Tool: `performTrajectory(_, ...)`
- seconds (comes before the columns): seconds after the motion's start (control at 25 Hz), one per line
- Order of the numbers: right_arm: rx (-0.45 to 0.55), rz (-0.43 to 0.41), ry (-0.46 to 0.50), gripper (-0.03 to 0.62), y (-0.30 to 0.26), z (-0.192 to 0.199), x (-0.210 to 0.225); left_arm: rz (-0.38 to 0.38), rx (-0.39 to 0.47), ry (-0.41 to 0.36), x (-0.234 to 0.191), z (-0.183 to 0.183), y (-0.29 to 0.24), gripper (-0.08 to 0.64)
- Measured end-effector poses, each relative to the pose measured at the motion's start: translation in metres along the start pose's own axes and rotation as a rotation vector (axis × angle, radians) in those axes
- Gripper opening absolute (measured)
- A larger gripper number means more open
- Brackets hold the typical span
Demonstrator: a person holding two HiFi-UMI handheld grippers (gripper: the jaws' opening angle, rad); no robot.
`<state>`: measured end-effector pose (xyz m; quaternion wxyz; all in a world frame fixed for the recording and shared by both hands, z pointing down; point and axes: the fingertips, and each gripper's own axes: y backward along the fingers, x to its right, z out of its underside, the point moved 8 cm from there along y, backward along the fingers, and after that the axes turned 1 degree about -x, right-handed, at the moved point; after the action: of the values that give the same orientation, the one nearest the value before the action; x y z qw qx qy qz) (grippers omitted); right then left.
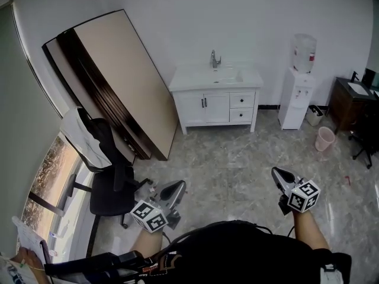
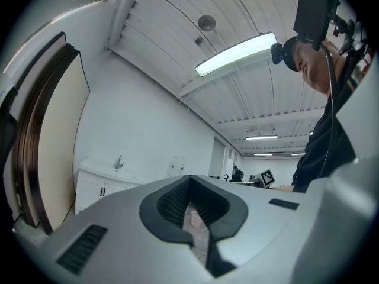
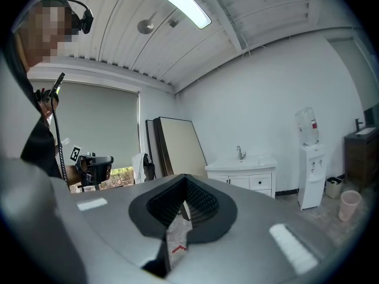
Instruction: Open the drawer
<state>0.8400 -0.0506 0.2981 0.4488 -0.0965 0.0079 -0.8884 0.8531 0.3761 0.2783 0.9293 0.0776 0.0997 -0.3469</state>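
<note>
A white vanity cabinet (image 1: 204, 107) with a sink and tap stands against the far wall. Its two small drawers (image 1: 241, 100) sit stacked at its right side, both closed, beside two doors. The cabinet also shows small in the left gripper view (image 2: 95, 185) and in the right gripper view (image 3: 246, 179). My left gripper (image 1: 180, 186) and right gripper (image 1: 276, 173) are held low in front of the person, well short of the cabinet, pointing level toward it. Both have their jaws together with nothing between them (image 2: 192, 219) (image 3: 179, 220).
Large beige and dark panels (image 1: 112, 78) lean on the wall at left. A black office chair (image 1: 109, 179) stands near the window. A water dispenser (image 1: 299, 93), a pink bin (image 1: 324, 138) and a dark desk (image 1: 352, 102) are at right. Grey tiled floor lies between me and the cabinet.
</note>
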Motion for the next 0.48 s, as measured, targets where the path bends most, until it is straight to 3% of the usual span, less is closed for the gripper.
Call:
performTrajectory(0.28,0.01,0.059,0.022,-0.002,-0.047,-0.011,-0.002,0.075,0.025,0.013,-0.067,-0.004,-0.019,-0.006)
performTrajectory(0.48,0.023,0.096,0.035,-0.002,-0.101,-0.027,-0.022,0.105,0.027,-0.007,-0.128,-0.035,-0.017,-0.006)
